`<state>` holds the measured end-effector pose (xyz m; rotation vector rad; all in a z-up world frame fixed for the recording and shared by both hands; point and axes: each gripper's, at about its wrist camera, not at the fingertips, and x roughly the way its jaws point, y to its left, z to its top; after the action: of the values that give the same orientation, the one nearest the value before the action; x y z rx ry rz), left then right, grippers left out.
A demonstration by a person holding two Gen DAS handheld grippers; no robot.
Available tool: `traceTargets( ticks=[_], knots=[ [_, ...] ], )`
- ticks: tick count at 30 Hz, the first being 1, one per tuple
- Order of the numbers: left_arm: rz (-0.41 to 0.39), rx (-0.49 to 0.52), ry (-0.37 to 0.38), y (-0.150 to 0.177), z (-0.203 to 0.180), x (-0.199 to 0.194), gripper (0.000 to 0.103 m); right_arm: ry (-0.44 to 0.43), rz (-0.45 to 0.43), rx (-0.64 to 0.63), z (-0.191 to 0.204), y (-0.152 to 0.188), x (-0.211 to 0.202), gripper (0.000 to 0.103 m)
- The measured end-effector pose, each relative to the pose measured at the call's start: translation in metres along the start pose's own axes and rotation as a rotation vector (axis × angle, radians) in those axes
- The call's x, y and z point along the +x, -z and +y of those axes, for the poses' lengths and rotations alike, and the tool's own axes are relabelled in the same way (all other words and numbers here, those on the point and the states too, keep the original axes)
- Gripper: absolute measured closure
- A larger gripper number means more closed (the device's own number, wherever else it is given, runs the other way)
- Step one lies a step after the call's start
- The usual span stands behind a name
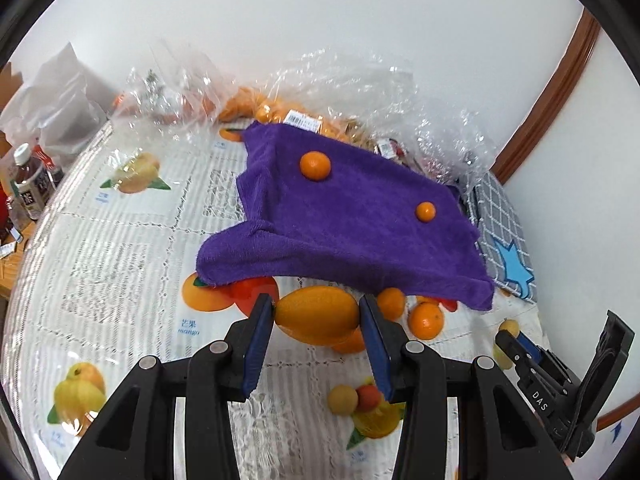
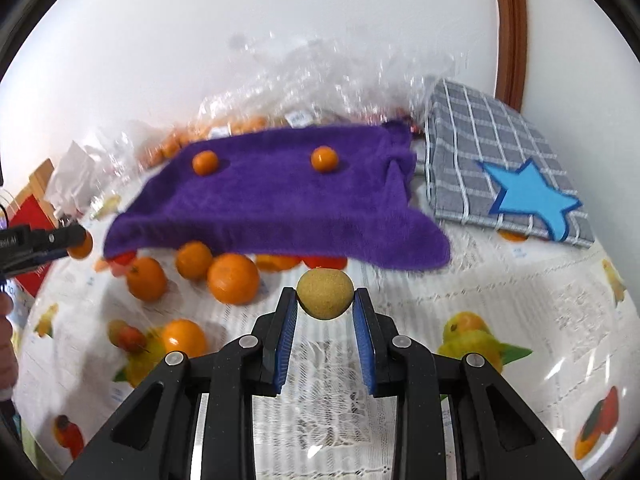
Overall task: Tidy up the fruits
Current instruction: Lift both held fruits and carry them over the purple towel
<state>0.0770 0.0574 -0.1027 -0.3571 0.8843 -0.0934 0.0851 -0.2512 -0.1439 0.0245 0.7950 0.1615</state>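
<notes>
My left gripper (image 1: 316, 312) is shut on an oval orange fruit (image 1: 316, 320), held just above the table in front of a purple towel (image 1: 340, 220). Two small oranges (image 1: 315, 165) (image 1: 425, 212) rest on top of the towel. My right gripper (image 2: 325, 296) is shut on a small round tan-yellow fruit (image 2: 325, 294) near the towel's front edge (image 2: 280, 208). Several loose oranges (image 2: 233, 279) lie on the table at the towel's front left, partly under it. Each gripper shows in the other's view: the right gripper (image 1: 516, 344) low on the right, the left gripper (image 2: 76, 240) at the left edge.
The tablecloth (image 1: 120, 280) is white with printed fruit pictures. Crinkled clear plastic bags (image 1: 360, 88) holding more oranges lie behind the towel by the wall. A folded grey checked cloth with a blue star (image 2: 500, 152) lies right of the towel. Bottles (image 1: 28, 184) stand at the far left.
</notes>
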Motion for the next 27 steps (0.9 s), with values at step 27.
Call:
traceTargets(
  ticks=[27],
  knots=[
    [-0.087,-0.023,0.039,-0.026,-0.01,-0.063,0.061,0.003,-0.102,0.002,0.031,-0.066,-0.081,0.074]
  ],
)
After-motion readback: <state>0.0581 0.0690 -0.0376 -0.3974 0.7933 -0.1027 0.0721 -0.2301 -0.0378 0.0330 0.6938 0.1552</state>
